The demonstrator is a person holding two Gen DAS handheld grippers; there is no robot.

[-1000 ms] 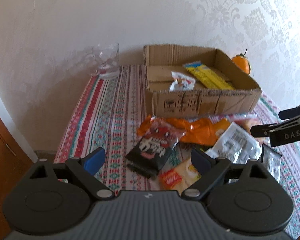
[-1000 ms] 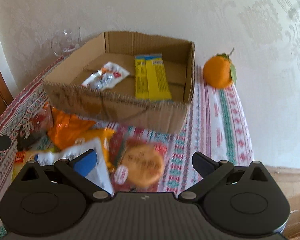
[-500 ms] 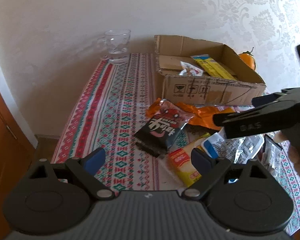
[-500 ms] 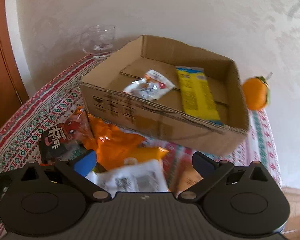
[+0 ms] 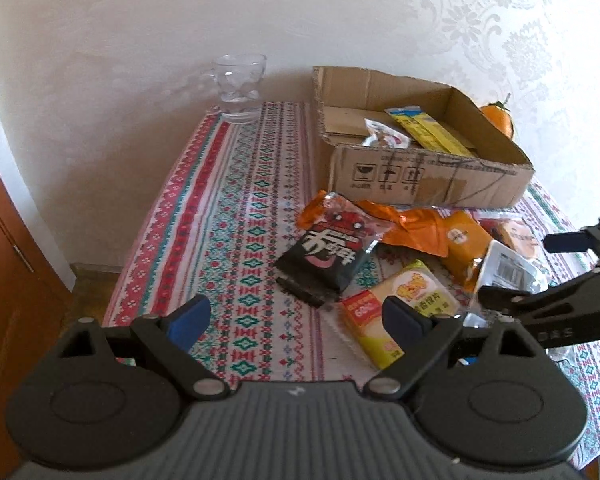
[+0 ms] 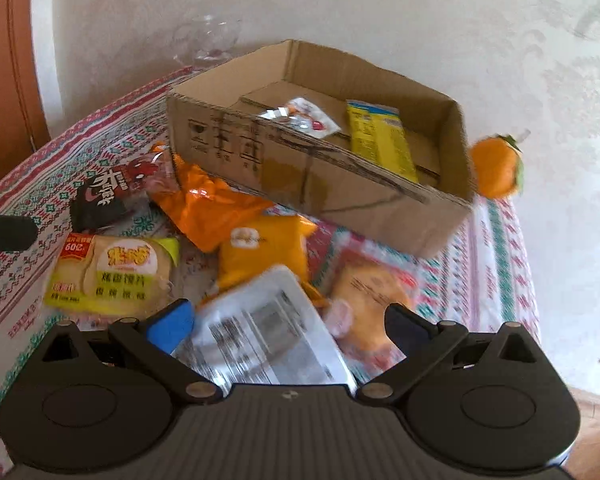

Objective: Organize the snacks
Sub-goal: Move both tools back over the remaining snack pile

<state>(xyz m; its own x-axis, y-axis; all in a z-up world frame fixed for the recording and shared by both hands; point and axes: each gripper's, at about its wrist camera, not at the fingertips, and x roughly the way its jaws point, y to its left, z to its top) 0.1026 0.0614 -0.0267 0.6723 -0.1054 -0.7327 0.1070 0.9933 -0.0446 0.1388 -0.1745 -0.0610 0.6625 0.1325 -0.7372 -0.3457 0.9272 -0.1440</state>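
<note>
Both grippers wide open, holding nothing: left [image 5: 296, 318] above the cloth, right [image 6: 286, 326] over the white pack [image 6: 260, 328]. Packs overlap, so a grab may drag the neighbouring pastry [image 6: 364, 300] or slip on film short of the box [image 6: 320, 168].

Two hand-held grippers, both with jaws spread wide.

The left hand-held gripper [image 5: 296, 320] is held level, fingers apart and gripping nothing. The right hand-held gripper [image 6: 288, 324] tilts downward, its blue-padded fingers [image 6: 172, 326] likewise parted; its black body enters the left view from the right.
</note>
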